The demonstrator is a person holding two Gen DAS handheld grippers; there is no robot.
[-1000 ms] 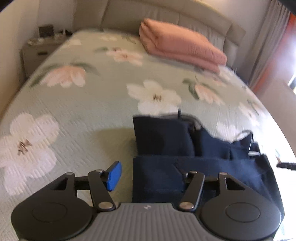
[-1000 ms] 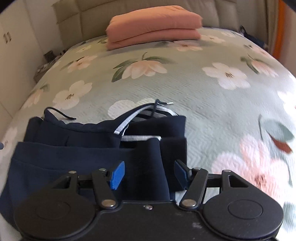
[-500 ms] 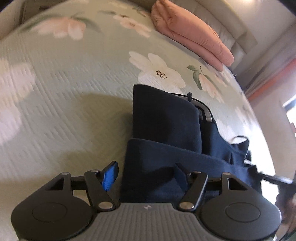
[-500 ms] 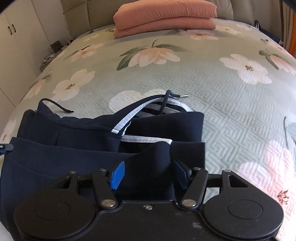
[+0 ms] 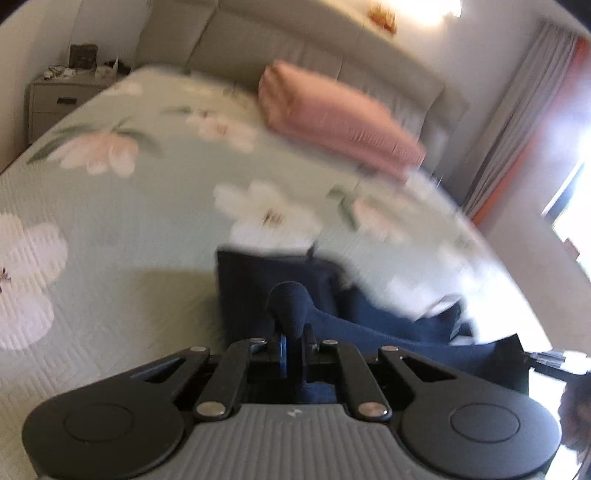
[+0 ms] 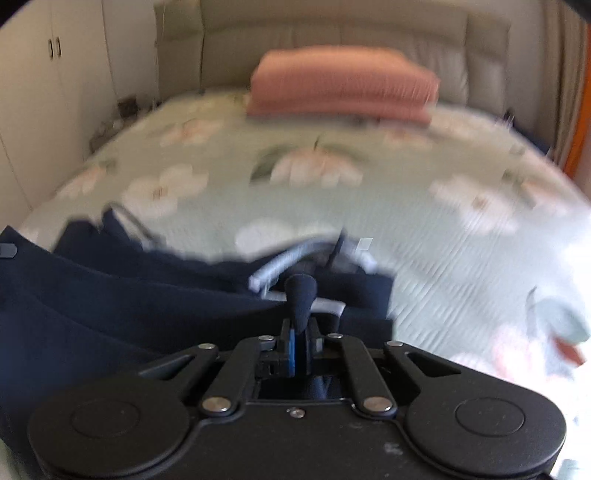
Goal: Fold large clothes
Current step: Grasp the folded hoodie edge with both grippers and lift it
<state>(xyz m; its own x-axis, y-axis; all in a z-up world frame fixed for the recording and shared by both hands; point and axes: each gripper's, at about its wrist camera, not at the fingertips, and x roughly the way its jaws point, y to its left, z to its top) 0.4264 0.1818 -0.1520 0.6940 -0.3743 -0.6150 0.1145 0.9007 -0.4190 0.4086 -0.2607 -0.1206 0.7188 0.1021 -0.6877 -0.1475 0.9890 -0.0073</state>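
A navy garment lies partly folded on the floral green bedspread, with a grey-white inner band showing at its far side. My left gripper is closing its jaws on the near left edge, and a bunched fold of navy cloth sticks up from between the pads. My right gripper is closing on the near right edge of the navy garment, and a pinched fold rises from its pads too. Both views are blurred by motion.
A folded pink blanket lies at the head of the bed against the padded headboard. A nightstand stands at the far left, curtains hang at the right, and white cupboards line the left wall.
Both grippers stood open over the garment's near edge and have now shut on it. Both views have tilted up, showing more headboard, and the pinched cloth rises from the bedspread.
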